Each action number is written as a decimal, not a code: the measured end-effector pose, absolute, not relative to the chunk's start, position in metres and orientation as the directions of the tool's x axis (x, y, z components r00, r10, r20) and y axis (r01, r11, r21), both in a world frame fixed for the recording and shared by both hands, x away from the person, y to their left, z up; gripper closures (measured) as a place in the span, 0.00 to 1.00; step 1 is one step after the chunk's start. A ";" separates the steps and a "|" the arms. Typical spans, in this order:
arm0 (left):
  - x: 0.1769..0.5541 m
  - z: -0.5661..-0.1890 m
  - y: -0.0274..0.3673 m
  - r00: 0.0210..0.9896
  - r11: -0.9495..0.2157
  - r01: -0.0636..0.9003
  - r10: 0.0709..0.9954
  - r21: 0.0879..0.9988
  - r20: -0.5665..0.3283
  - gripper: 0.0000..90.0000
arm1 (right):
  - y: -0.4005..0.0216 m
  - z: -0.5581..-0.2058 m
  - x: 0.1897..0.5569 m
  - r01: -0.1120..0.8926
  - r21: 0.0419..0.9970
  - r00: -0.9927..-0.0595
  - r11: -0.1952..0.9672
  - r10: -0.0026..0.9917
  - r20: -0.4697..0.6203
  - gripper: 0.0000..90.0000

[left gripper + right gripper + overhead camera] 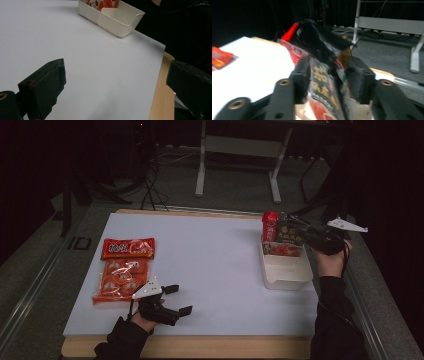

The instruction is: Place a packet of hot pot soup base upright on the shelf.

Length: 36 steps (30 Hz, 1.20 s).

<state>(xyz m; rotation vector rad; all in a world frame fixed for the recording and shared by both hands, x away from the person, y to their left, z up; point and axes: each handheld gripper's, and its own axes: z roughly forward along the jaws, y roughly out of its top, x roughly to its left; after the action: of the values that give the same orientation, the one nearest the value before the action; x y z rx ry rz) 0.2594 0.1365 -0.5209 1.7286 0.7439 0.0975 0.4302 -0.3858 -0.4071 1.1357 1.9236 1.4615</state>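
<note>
A white tray (287, 275) stands at the right of the white mat, with snack packets upright in its far end. Among them are a red carton (270, 226) and a dark packet (289, 235) with yellow characters. My right gripper (299, 231) reaches in from the right, and in the right gripper view its jaws (327, 72) stand on either side of the dark packet (324, 85) without clearly pressing it. My left gripper (179, 299) rests open near the front edge of the mat, nothing between its jaws (115, 85). The tray (117, 22) lies ahead of it.
Two orange-red snack packs (128, 248) (120, 280) lie at the mat's left side. The near half of the tray holds nothing. A wooden table edge (200, 347) runs along the front. A metal table frame (240, 150) stands on the floor beyond.
</note>
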 end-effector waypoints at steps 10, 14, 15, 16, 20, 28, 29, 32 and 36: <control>0.257 -0.520 0.133 0.812 -0.153 0.392 0.522 0.907 -0.263 0.03 | -0.376 -0.382 0.406 0.275 0.955 -0.554 0.108 0.830 0.066 0.41; 0.254 -0.519 0.130 0.826 -0.173 0.355 0.519 0.919 -0.221 0.03 | -0.369 -0.374 0.399 0.250 0.957 -0.552 0.144 0.833 0.019 0.38; 0.254 -0.518 0.129 0.823 -0.169 0.359 0.520 0.918 -0.227 0.03 | -0.367 -0.372 0.398 0.245 0.958 -0.552 0.148 0.834 0.013 0.35; 0.254 -0.517 0.129 0.822 -0.170 0.368 0.520 0.914 -0.234 0.03 | -0.366 -0.371 0.396 0.237 0.960 -0.549 0.147 0.836 0.007 0.33; 0.254 -0.515 0.132 0.811 -0.140 0.399 0.515 0.906 -0.278 0.03 | -0.360 -0.365 0.388 0.206 0.969 -0.556 0.138 0.831 0.000 0.22; 0.256 -0.517 0.135 0.801 -0.166 0.413 0.534 0.895 -0.270 0.03 | -0.345 -0.364 0.366 0.214 0.971 -0.583 0.111 0.812 0.036 0.13; 0.256 -0.517 0.135 0.799 -0.169 0.418 0.537 0.893 -0.272 0.03 | -0.344 -0.364 0.363 0.213 0.972 -0.596 0.099 0.802 0.050 0.13; 0.257 -0.516 0.137 0.786 -0.162 0.433 0.548 0.887 -0.284 0.03 | -0.341 -0.366 0.356 0.219 0.974 -0.618 0.053 0.780 0.096 0.15; 0.258 -0.514 0.140 0.768 -0.152 0.447 0.570 0.882 -0.291 0.03 | -0.334 -0.372 0.346 0.222 0.974 -0.649 0.044 0.752 0.114 0.15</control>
<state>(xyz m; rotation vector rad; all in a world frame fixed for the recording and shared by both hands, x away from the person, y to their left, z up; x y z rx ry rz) 0.2580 0.1402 -0.5137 1.7855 0.7928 0.1306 0.3464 -0.3340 -0.3722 0.9787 1.8965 1.6389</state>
